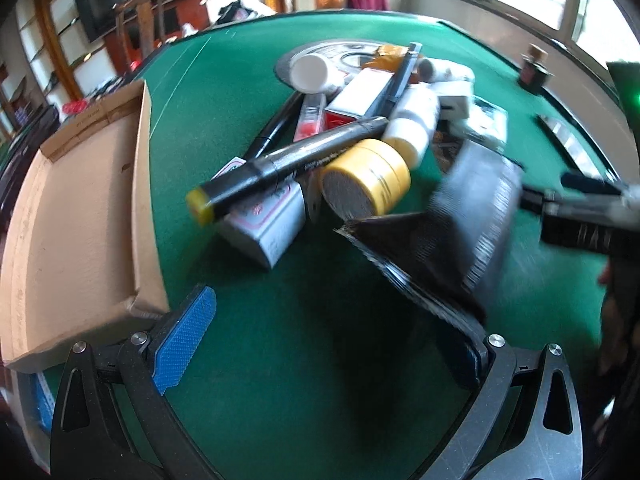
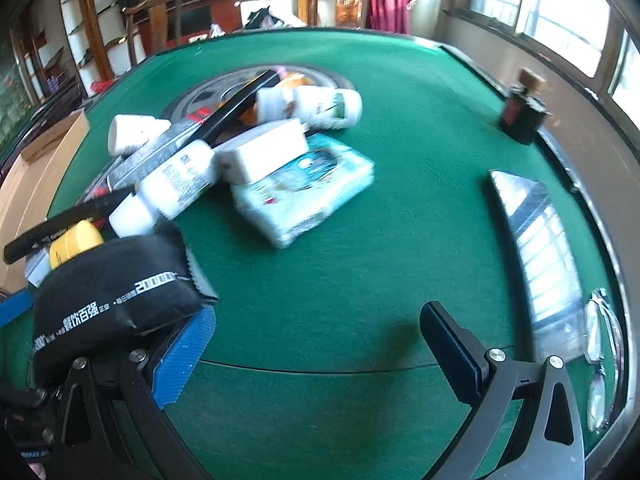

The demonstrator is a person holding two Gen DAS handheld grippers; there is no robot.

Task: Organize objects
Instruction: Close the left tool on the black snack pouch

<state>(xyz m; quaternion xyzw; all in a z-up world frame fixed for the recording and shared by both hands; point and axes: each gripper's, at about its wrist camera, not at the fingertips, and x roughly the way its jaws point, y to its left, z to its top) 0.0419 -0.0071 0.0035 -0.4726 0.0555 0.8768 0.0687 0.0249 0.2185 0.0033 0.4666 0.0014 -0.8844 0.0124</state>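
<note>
While blurred, black pouch point(image 1: 460, 232) lies beside left hand-held gripper point(image 1: 328, 340).

Left tongs point(image 1: 332, 344) and right tongs point(image 2: 316, 344) both spread wide, gripping nothing.

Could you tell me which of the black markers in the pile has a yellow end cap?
The marker lying on top at the front of the pile, across the yellow tape roll. Its near end is yellow; the other marker behind it is black throughout.
</note>
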